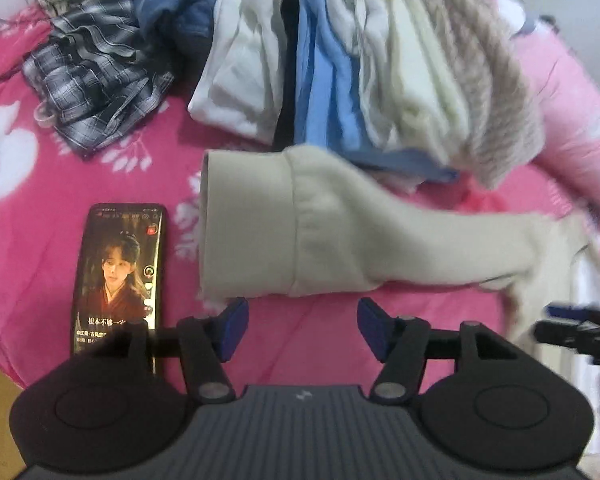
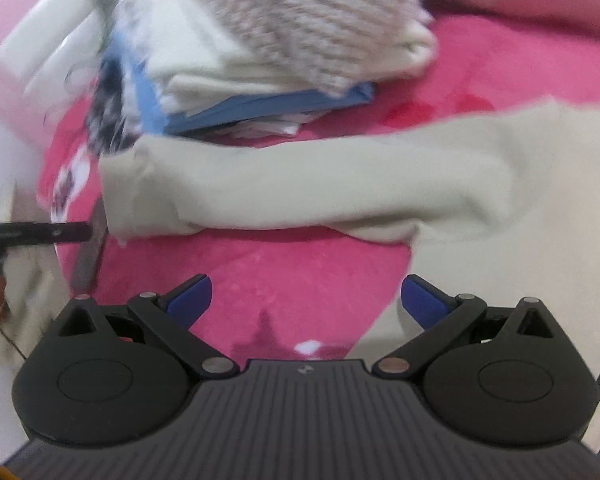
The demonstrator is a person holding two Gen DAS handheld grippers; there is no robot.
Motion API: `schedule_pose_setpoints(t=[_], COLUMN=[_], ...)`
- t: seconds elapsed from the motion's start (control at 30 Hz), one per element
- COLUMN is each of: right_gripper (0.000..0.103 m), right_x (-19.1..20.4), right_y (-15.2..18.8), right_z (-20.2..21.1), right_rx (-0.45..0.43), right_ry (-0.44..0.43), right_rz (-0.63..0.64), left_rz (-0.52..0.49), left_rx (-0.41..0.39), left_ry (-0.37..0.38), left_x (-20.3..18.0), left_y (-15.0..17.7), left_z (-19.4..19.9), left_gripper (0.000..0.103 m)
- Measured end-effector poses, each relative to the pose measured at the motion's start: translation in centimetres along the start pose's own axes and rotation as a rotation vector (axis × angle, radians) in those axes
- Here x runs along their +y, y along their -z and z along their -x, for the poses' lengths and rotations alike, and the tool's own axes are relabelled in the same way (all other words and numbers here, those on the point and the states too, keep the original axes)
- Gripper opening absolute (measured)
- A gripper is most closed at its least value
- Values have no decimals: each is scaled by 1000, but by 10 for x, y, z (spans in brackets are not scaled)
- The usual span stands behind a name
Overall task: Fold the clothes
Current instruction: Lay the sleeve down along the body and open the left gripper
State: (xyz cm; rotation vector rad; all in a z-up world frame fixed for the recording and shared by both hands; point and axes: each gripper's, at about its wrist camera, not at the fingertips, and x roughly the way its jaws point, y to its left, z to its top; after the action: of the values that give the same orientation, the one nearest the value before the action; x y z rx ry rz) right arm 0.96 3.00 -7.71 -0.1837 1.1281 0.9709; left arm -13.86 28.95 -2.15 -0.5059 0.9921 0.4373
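sleeve (image 1: 284, 224) just ahead, left gripper (image 1: 302, 328) empty

I am working in a home bedroom. Under my rig lies a bed with a bright pink floral bedsheet (image 1: 112, 184), and a heap of worn clothes sits on it: a grey plaid shirt (image 1: 96, 80), a pale blue garment (image 1: 324, 80), a fuzzy beige knitted sweater (image 1: 476, 80). A black smartphone playing a video (image 1: 118, 276) lies on the sheet beside a cream sweatshirt sleeve (image 1: 300, 224).

lit phone (image 1: 118, 280), pink floral bedsheet (image 1: 100, 184), perhaps cable (image 1: 4, 0)
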Motion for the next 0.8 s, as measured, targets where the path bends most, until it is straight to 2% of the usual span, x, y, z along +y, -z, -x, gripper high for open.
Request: schedule_pose_setpoints(t=[0.1,0.13,0.17,0.3,0.33,0.4,0.43,0.47,0.5,0.6,0.73,0.77,0.8], right_gripper=[101,101,101,101,100,95,88,84,75,59,49,49,49], right_x=[13,17,18,21,21,22,23,23,22,22,27,28,29], right_y=[-4,-5,-5,-8,-10,-12,-12,-13,-13,-12,-7,-6,-5], right_z=[-5,-6,-8,-23,-28,-35,-38,-41,-44,-48,-46,-45,-44], right_rx=[15,17,24,64,77,99,107,115,121,128,113,109,105], right_ry=[29,38,49,56,46,27,23,27,32,42,39,38,37], right_rz=[163,212,257,418,452,506,529,541,549,589,678,700,722], left_rz=[-46,-57,-66,-96,-93,-74,-59,-38,-14,89,410,465,490], left_rx=[-55,-65,-62,-42,-37,-25,-16,-7,1,-4,-31,-40,-47], left_ry=[-84,-90,-82,-60,-46,-8,17,39,57,139,396,439,451], left_x=[-1,1,5,11,13,16,18,20,23,32,59,65,68], left_y=[-4,-7,-10,-19,-22,-28,-31,-34,-37,-46,-61,-64,-67], left_z=[-11,-14,-16,-29,-32,-38,-42,-45,-47,-40,-17,-13,-9], left_gripper=[68,74,75,73,67,46,21,2,1,0,0,0,0])
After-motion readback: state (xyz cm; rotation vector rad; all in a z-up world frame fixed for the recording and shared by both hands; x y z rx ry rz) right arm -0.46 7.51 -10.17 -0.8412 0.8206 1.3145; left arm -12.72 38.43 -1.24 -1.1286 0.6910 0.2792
